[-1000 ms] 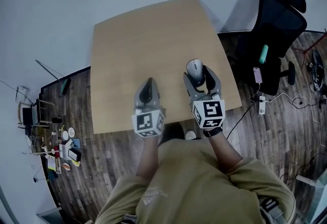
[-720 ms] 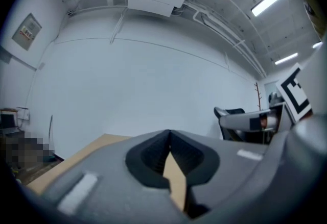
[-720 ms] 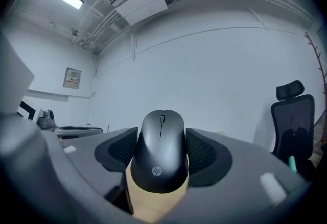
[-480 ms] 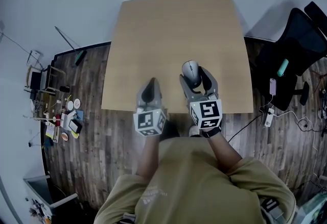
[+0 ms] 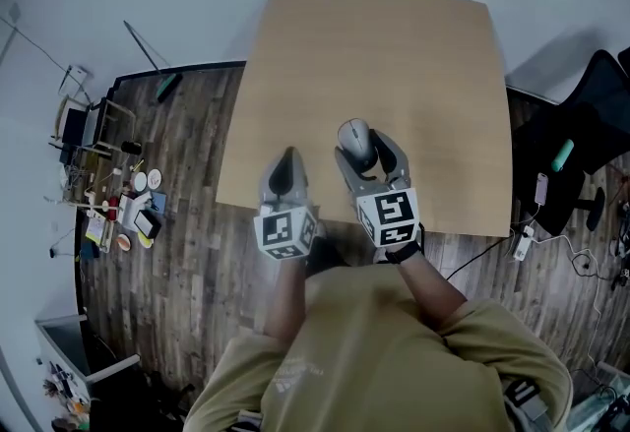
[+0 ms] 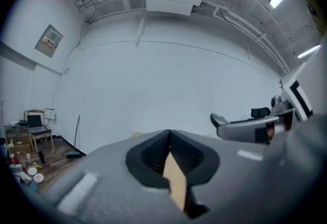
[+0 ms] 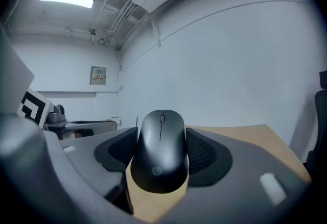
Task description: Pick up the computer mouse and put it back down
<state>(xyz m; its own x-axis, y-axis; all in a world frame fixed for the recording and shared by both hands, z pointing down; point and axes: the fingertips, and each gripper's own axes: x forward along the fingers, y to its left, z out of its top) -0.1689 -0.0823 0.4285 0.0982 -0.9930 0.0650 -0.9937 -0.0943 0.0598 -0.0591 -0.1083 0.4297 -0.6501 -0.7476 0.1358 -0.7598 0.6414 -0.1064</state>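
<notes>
A dark computer mouse [image 5: 353, 135] sits between the jaws of my right gripper [image 5: 362, 147], over the front middle of the wooden table [image 5: 394, 36]. In the right gripper view the black mouse [image 7: 161, 151] fills the gap and both ribbed pads [image 7: 205, 152] press its sides, so this gripper is shut on it. Whether the mouse rests on the wood or hangs just above it I cannot tell. My left gripper [image 5: 286, 156] is to its left near the front edge, shut and holding nothing. In the left gripper view its jaws [image 6: 169, 133] meet at the tips.
A black office chair [image 5: 591, 115] stands to the right of the table. A power strip [image 5: 522, 243] and cables lie on the wood floor beside it. Small clutter [image 5: 118, 214] and a little chair are on the floor at the left. A white wall is beyond the table.
The head view has swung, so the table now sits further right in the picture. Both grippers lie further left along the table's front. The right gripper keeps its hold on the mouse.
</notes>
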